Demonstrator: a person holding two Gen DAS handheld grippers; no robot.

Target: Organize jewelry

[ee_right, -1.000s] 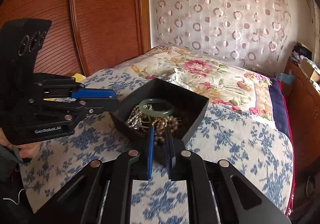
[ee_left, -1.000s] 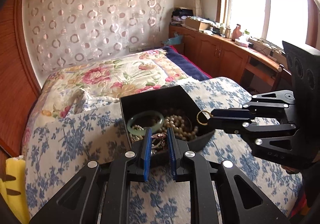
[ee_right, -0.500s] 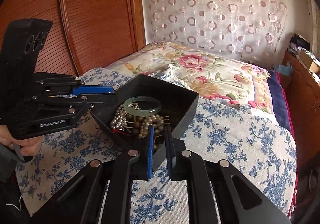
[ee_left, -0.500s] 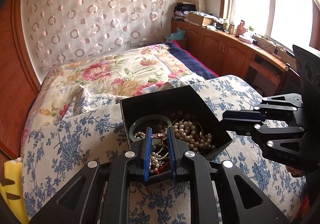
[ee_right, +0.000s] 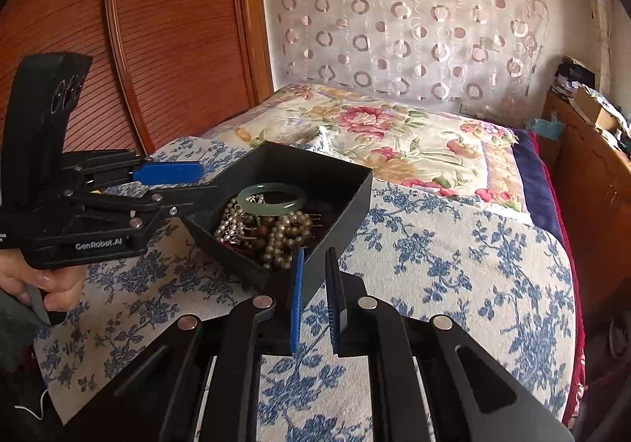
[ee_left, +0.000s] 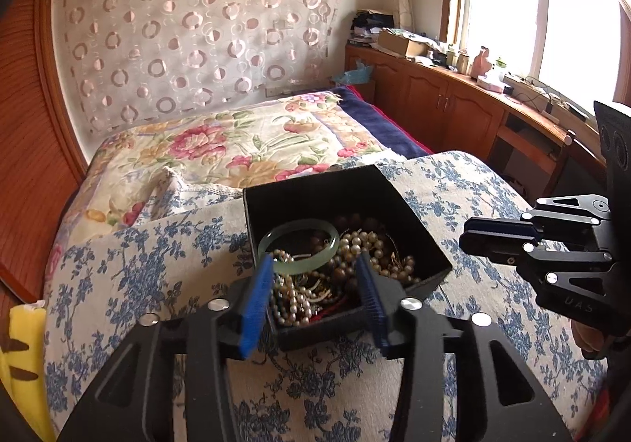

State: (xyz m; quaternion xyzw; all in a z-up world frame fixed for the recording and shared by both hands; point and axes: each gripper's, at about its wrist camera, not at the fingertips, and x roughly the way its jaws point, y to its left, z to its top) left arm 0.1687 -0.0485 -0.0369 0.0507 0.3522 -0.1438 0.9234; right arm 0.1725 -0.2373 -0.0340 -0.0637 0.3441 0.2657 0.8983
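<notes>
A black open box [ee_left: 315, 187] sits on the blue-flowered bedcover and holds a pale green bangle [ee_left: 299, 247], pearl strands [ee_left: 370, 245] and brown beads. My left gripper [ee_left: 317, 268] is open and empty over the box's near edge. My right gripper [ee_left: 473, 235] is at the box's right side. In the right wrist view the box [ee_right: 357, 197] lies ahead with the bangle [ee_right: 276, 197] inside. My right gripper [ee_right: 315, 264] is nearly shut and empty by the box's near corner. My left gripper [ee_right: 185, 185] is spread at the box's left.
The bed has a blue-flowered cover [ee_left: 165, 268] in front and a pink-flowered quilt [ee_left: 236, 150] behind. A wooden wardrobe [ee_right: 157, 28] stands to the left. A wooden counter with clutter [ee_left: 453, 87] runs under the window at right. A yellow object [ee_left: 19, 355] lies at the bed's left edge.
My left gripper has opened and let a small piece drop into the box. My right gripper has let go of the gold ring and drawn back from the box.
</notes>
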